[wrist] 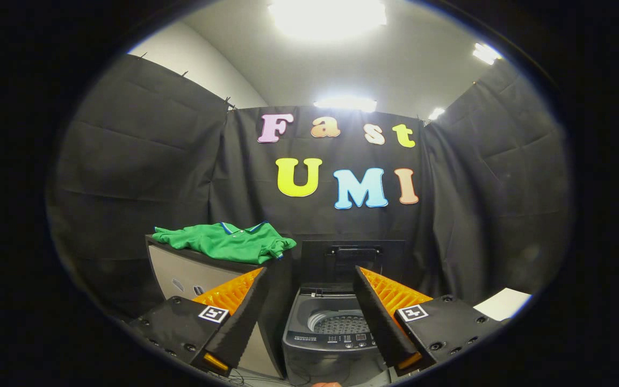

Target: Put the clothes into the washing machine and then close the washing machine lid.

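The tool [309, 317] is held level and points straight ahead at the washing machine [336, 333], with its two fingers spread wide apart and nothing between them but open air. The left finger [237, 322] and the right finger [382, 322] angle toward each other at their far ends, and the machine's open top sits in the gap between them, just beyond the tips.

The washing machine is a small grey top-loader. Its lid [353, 260] stands raised upright at the back, against the black cloth wall, so the drum [339, 322] is open and its perforated metal floor shows. A strip of buttons runs along the machine's front edge, facing the tool.

To the left of the machine, behind the left finger, stands a boxy cabinet [186, 274] with a pale front and dark top. The green shirt [229, 242] lies spread flat on that top, higher than the machine's opening and well apart from the fingers. Its long axis runs left to right, with the collar, edged in blue and white, toward the back and one sleeve hanging toward the machine's side.

Beyond the right finger, a white sheet [503, 303] lies on a dark surface.
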`<action>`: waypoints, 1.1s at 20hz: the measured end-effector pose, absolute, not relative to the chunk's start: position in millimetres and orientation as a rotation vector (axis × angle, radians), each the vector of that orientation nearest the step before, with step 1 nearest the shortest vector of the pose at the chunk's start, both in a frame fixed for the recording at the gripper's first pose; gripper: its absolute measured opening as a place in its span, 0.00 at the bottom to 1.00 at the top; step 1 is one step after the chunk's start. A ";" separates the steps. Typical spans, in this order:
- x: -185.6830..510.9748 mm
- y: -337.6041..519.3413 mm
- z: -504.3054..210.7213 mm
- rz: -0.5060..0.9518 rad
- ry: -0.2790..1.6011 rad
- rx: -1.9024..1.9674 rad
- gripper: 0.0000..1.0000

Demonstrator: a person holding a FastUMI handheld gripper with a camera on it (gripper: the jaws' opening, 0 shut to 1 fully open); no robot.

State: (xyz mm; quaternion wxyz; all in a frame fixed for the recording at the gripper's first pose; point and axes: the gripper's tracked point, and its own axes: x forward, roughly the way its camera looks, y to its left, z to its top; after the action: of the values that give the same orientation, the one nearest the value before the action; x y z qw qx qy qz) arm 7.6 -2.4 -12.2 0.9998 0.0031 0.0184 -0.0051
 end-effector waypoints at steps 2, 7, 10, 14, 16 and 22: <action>9.6 -1.1 -10.2 -0.008 0.036 0.007 0.98; 18.1 9.2 2.6 0.013 0.043 -0.001 0.98; 33.2 20.5 14.7 0.048 0.067 0.002 0.98; 58.8 35.3 56.0 0.098 0.069 -0.026 0.98; 75.8 43.3 75.7 0.108 0.053 -0.046 0.98; 125.7 78.4 116.8 0.159 0.073 -0.034 0.98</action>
State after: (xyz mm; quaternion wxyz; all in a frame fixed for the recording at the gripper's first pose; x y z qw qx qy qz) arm 125.7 78.4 116.8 0.9960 -0.0170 0.0362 0.0794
